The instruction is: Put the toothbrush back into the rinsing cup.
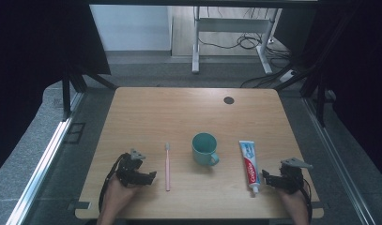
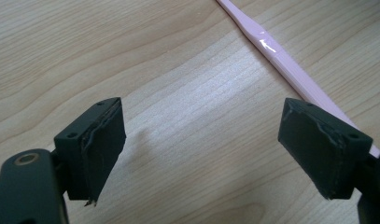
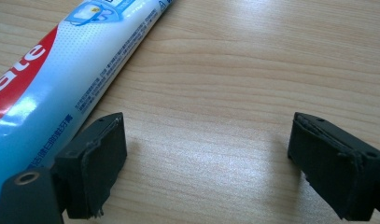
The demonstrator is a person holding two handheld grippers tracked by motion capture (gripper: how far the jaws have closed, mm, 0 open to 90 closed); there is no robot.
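A pink toothbrush (image 1: 167, 166) lies lengthwise on the wooden table (image 1: 179, 112), bristles at the far end. A teal mug (image 1: 205, 149) stands to its right, handle toward the near right. A white, blue and red toothpaste tube (image 1: 249, 165) lies right of the mug, cap toward me. My left gripper (image 1: 148, 177) rests just left of the toothbrush, open, with bare wood between its jaws (image 2: 201, 149); the pink handle (image 2: 290, 70) runs past its right jaw. My right gripper (image 1: 266, 179) sits open beside the tube's cap end (image 3: 206, 158); the tube (image 3: 61, 74) lies outside its left jaw.
A dark round cable hole (image 1: 228, 100) sits near the table's far edge. Beyond the table stand white desk legs (image 1: 195, 51) and loose cables on the floor (image 1: 254, 42). A metal rail (image 1: 43, 164) runs along the left side.
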